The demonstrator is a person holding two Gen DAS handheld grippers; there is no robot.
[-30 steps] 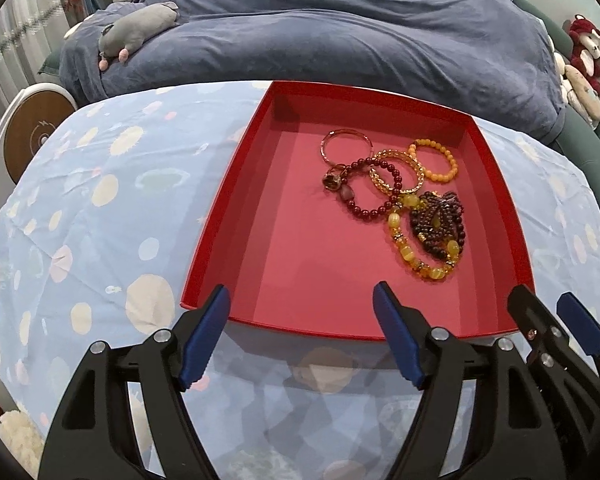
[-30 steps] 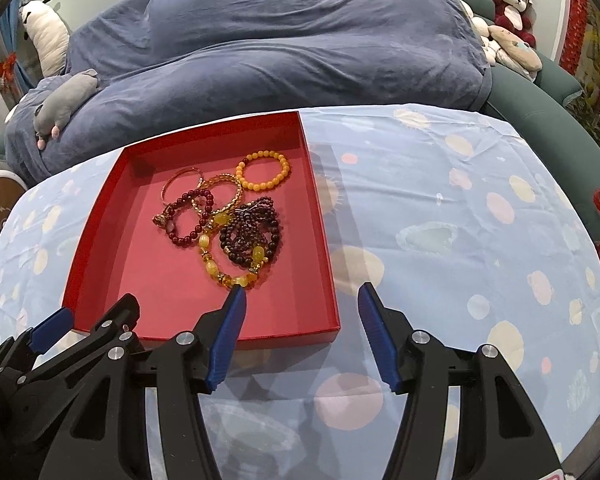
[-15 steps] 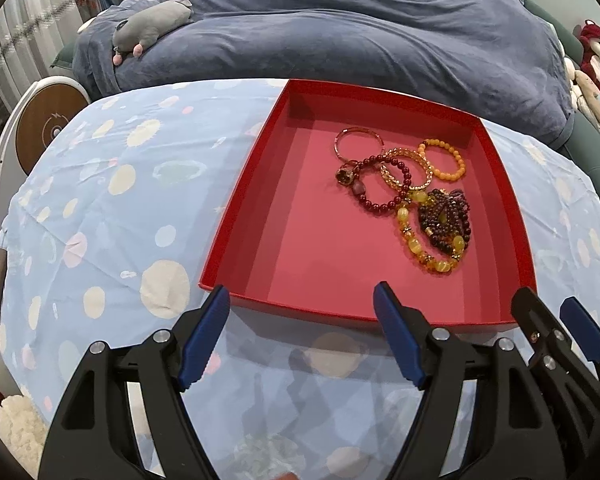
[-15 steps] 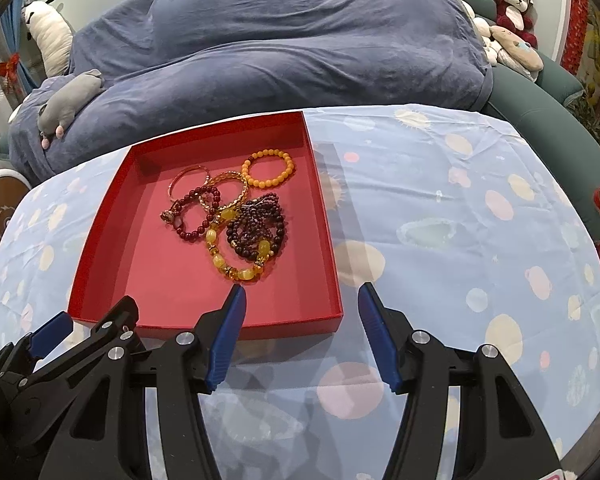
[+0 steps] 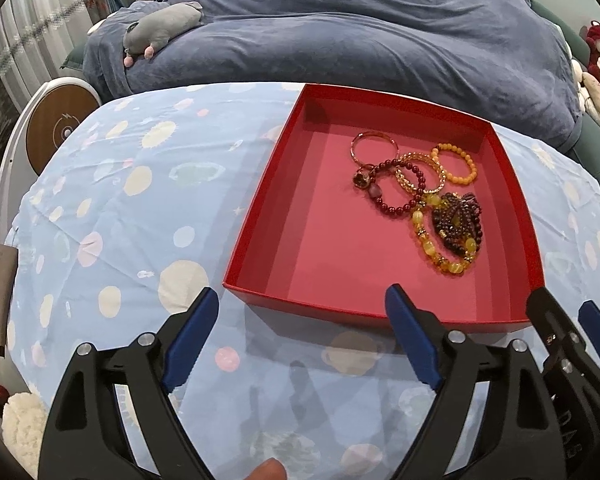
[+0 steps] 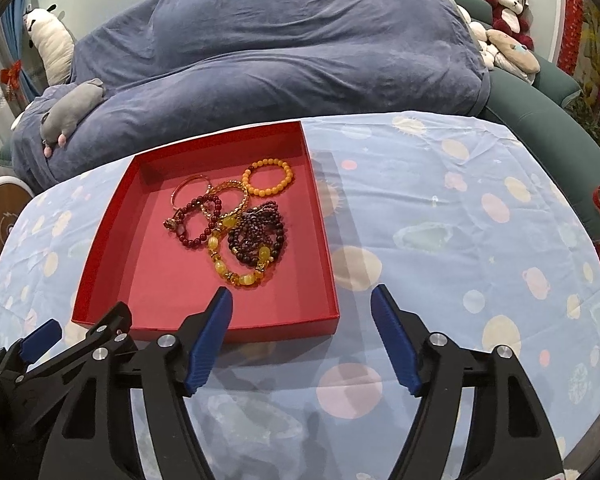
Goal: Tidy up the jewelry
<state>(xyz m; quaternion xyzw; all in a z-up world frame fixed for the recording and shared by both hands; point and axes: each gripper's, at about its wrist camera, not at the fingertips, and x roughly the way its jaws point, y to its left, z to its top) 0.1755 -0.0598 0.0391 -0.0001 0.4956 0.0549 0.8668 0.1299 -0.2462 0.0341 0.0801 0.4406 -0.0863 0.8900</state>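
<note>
Your left hand-held gripper (image 5: 302, 318) and right hand-held gripper (image 6: 302, 318) hang spread wide, holding nothing, just short of the red tray's (image 5: 380, 312) near rim; bracelets (image 6: 236, 222) crowd its upper right.

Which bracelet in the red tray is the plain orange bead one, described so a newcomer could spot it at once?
Start at the red tray on the dotted blue tablecloth; the jewelry lies heaped toward its far right part. The orange bead bracelet is the ring nearest the far right corner. Unlike the dark red bead bracelet and the yellow stone bracelet, it is one uniform opaque orange and lies almost clear of the tangle.
</note>
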